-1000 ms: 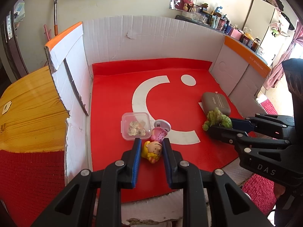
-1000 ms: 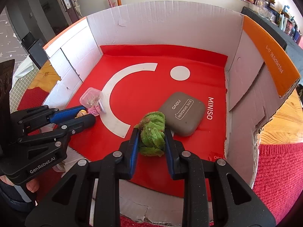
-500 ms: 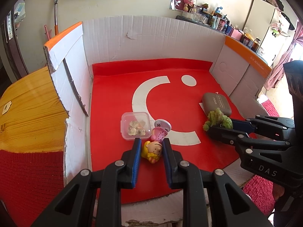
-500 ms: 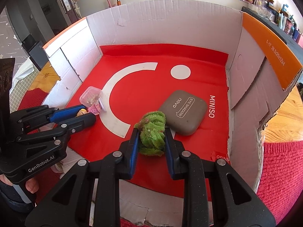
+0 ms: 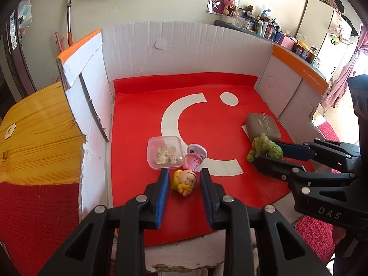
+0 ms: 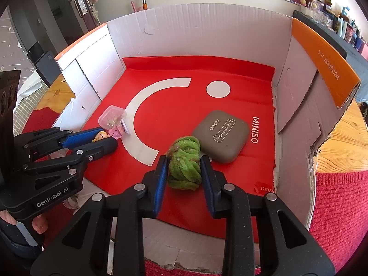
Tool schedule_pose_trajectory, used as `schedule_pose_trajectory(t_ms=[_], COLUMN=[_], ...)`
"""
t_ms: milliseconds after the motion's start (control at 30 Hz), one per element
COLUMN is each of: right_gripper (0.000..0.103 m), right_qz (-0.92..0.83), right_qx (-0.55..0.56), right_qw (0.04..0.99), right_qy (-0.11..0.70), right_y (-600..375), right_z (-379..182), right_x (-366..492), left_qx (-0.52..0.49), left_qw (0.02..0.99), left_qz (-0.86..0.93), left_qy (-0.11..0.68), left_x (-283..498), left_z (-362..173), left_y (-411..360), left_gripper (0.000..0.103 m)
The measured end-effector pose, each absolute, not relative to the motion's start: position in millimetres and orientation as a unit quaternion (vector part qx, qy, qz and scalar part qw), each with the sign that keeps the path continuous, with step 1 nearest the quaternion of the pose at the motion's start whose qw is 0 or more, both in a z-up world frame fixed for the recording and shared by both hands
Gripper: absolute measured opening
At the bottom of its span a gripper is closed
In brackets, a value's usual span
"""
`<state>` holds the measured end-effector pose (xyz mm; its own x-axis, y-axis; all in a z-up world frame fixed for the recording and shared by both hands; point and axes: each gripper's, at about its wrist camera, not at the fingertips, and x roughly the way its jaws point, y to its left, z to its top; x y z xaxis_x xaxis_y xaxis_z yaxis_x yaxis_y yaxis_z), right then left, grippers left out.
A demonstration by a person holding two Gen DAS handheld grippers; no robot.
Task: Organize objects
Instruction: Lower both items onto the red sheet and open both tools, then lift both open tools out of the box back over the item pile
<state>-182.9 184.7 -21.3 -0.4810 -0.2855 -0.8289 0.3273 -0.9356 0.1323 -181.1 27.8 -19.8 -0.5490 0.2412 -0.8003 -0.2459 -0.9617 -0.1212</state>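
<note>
Straddling a small doll figure [image 5: 184, 181] with yellow hair, the left gripper [image 5: 184, 179] has just been easing its jaws apart, and there's a sliver of red visible on either side of the toy now, so the blue pads look to have let go of it. The doll lies on the red mat [image 5: 142, 119] near its front edge, toward the left side. Just beyond it, touching or nearly so, sits a pink perforated scoop-like toy [image 5: 194, 161] with a white disc behind it, and beside that a clear lidded plastic box [image 5: 164, 153] with small pale pieces inside.

Over to the right gripper [image 6: 184, 172]: its jaws have just been opening too, with a green fuzzy scrunchie [image 6: 184, 163] between them. The pads stand very close to its sides, and whether they still press on it is hard to call; the fluff fills the gap. The scrunchie rests on the mat near the front edge, right of centre, its far end up against a grey eye-shadow case [image 6: 220, 135] that lies flat toward the right edge, beside the white lettering printed on the mat.

All of this sits inside a low white cardboard box [image 6: 195, 30] with orange-topped flaps, on a wooden tabletop [image 5: 39, 128] partly covered by a red cloth.
</note>
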Motion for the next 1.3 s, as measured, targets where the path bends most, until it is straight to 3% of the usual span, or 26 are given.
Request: schedule_pose_trajectory(t_ms=[33,100,333,500,667,1000,1300], right_gripper=[0.048,0.054,0.054,0.054,0.054,0.066,0.071], right_qz=[-0.861,-0.863,-0.866,-0.869,-0.874,-0.882,-0.888], right_qx=[0.476,0.472,0.466,0.459,0.45,0.435,0.425], right_qw=[0.179,0.18,0.181,0.183,0.181,0.182,0.175], right_qy=[0.021,0.02,0.017,0.016,0.019,0.017,0.015], right_y=[184,185,187,189,191,190,192], right_z=[-21,-19,-14,-7,2,12,18], right_x=[-182,-180,-175,-166,-155,-137,-120], left_qx=[-0.453,-0.449,-0.44,-0.429,-0.418,-0.401,-0.394], left_qw=[0.138,0.136,0.133,0.13,0.13,0.122,0.117], left_qz=[0.881,0.883,0.888,0.894,0.899,0.908,0.912], left_qy=[0.003,0.005,0.005,0.01,0.008,0.007,0.007], left_x=[-180,-178,-170,-160,-150,-130,-116], left_z=[-19,-17,-10,-3,5,16,19], left_y=[28,29,27,28,24,18,14], left_gripper=[0.034,0.037,0.039,0.053,0.057,0.071,0.079])
